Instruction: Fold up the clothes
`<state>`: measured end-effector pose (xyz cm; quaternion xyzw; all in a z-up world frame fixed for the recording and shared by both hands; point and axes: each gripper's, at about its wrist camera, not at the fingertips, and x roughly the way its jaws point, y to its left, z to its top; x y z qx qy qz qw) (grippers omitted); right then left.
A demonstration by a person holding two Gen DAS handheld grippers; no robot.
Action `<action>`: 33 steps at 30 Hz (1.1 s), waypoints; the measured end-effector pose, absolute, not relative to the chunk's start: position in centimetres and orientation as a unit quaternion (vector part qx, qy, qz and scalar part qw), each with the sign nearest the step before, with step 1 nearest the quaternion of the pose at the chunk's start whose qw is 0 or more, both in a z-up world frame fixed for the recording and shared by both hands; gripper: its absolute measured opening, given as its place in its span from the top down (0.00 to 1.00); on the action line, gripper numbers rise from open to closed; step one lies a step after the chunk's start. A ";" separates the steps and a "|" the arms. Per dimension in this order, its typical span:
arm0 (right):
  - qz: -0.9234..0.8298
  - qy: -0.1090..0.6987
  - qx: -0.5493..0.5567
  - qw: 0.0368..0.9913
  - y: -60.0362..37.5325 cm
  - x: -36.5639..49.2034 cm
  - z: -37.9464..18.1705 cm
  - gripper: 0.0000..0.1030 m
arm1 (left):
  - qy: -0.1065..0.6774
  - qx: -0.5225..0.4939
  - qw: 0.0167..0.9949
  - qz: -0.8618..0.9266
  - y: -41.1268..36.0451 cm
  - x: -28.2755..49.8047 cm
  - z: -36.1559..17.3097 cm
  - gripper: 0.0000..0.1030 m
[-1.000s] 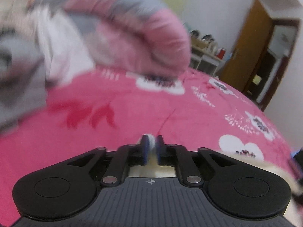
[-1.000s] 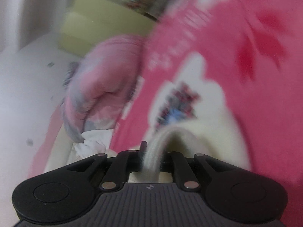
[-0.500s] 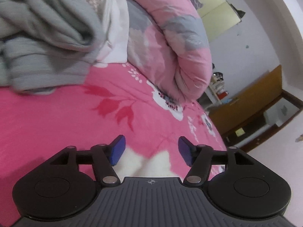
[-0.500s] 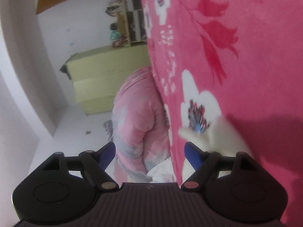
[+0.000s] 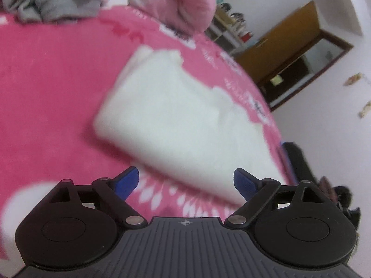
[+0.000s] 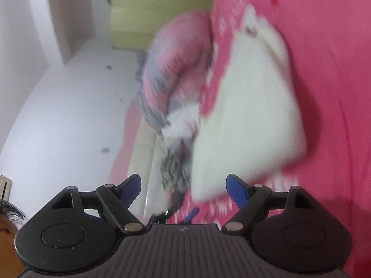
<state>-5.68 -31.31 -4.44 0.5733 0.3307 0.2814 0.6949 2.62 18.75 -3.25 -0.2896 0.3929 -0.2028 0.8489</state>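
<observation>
A folded cream-white fluffy garment (image 5: 183,120) lies flat on the pink flowered bedspread (image 5: 46,92). It fills the middle of the left wrist view, just beyond my left gripper (image 5: 186,181), whose jaws are opening with nothing pressed between the blue pads. In the right wrist view, which is rolled sideways, the same garment (image 6: 250,115) lies beyond my right gripper (image 6: 184,188). That gripper stands open and holds nothing. Both views are motion-blurred.
A rolled pink-and-grey quilt (image 5: 185,2) and a heap of grey clothes (image 5: 46,2) lie at the far end of the bed. A shelf (image 5: 229,30) and a brown door (image 5: 289,46) stand beyond the bed's edge. A yellow-green cabinet (image 6: 148,16) stands against the wall.
Both grippers were shut on the cream garment, then opened and let it go. Both have drawn back, so the folded garment now lies in full view ahead of them.
</observation>
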 end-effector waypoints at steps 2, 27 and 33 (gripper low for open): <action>0.253 0.364 0.573 0.690 -30.0 -5.5 -6.0 0.19 | 0.390 -0.304 0.848 -0.191 18.3 3.3 -4.5 0.13; 0.050 0.253 0.622 0.739 -28.3 1.6 -9.4 0.53 | 0.278 -0.350 0.891 -0.079 16.9 7.2 -6.2 0.72; 0.047 0.235 0.592 0.770 -28.7 -0.9 -8.1 0.72 | 0.264 -0.339 0.899 -0.083 16.8 5.3 -3.9 0.82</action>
